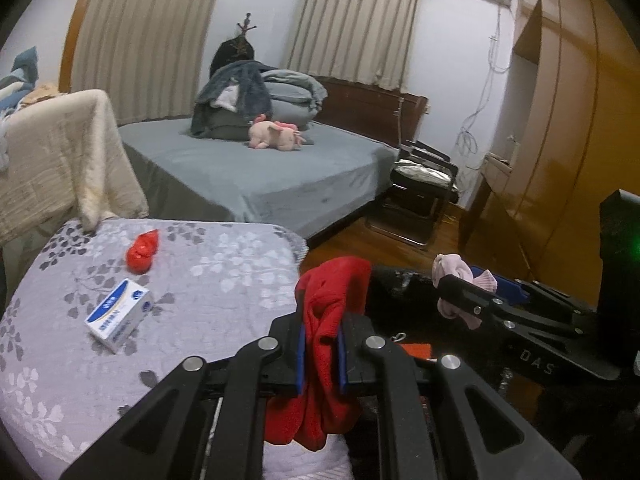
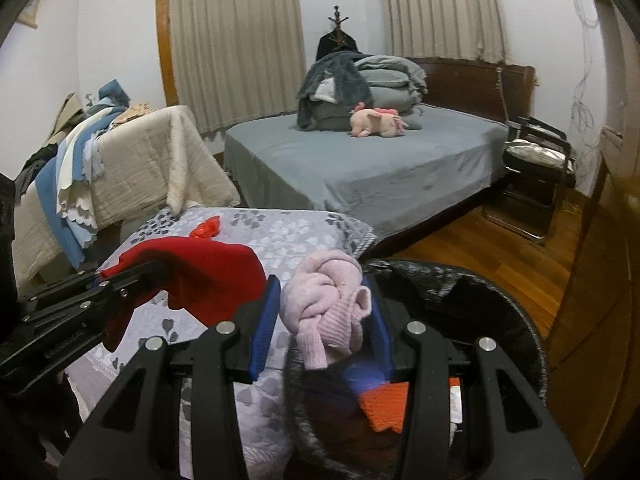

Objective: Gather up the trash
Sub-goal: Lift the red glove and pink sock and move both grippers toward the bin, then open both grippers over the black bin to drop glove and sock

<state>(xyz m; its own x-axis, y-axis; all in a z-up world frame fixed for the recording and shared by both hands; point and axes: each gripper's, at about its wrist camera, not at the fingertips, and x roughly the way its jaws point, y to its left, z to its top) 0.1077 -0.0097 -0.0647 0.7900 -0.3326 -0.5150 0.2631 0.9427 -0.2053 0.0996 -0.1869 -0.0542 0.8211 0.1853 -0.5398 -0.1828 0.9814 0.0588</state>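
Item 1, red cloth (image 1: 334, 320): pinched between the blue pads of the left claw (image 1: 320, 354), jaws closed tight on its middle, loose ends hanging below. It hangs at the edge of the floral-covered surface (image 1: 224, 280), next to the black bin (image 2: 516, 320); likely raised there for carrying over the bin mouth.

Item 2, pink knitted bundle (image 2: 332, 312): gripped by the right claw (image 2: 320, 334), jaws closed on it at a wider gap to suit its bulk. It is directly above the bin's rim and opening, which reads as the drop position.

Item 3, bin contents: an orange piece (image 2: 384, 404) already lies inside.

Item 4, remaining on the surface: crumpled red wrapper (image 1: 143, 250) and a small blue-and-white box (image 1: 119, 314), well apart from both claws and untouched; probably next for collection.

Surroundings: grey bed (image 1: 256, 176) with a pink plush toy (image 1: 276, 134) and folded bedding; cream-draped furniture (image 1: 60, 152) to the left.

View notes: the right wrist view shows the bin's interior and the bundle's position over it; the box is hidden there behind the red cloth. The left wrist view shows the box and the whole wrapper, and the right claw from the side, but little of the bin.
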